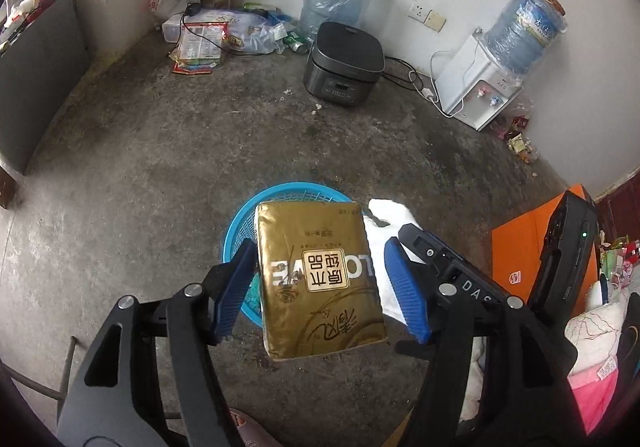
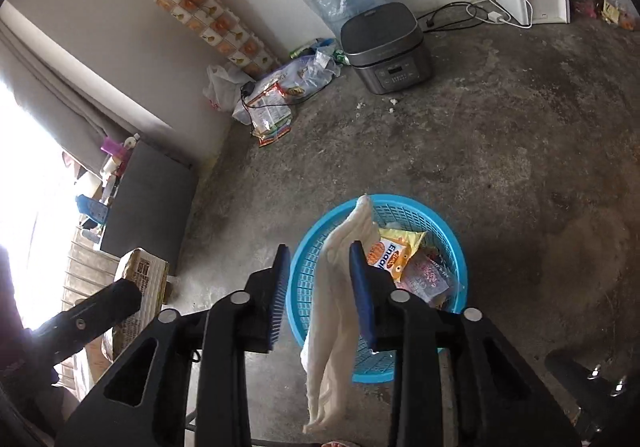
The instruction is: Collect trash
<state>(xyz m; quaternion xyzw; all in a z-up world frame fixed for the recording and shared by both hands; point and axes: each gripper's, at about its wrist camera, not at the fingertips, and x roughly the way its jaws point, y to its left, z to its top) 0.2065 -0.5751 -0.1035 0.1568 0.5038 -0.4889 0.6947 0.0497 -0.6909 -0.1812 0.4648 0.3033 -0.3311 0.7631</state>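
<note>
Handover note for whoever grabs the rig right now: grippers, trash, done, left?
Left gripper: fingers open around the gold tissue pack, a gap showing on each side; the grip is unclear.
Right gripper: open, with a white crumpled tissue draped against one finger above the blue plastic mesh basket.
Done: snack wrappers already lie in the basket.
Left: get the tissue and the pack into the basket if they are trash; wrappers and bags remain on the floor by the far wall and beside the white water dispenser.
</note>
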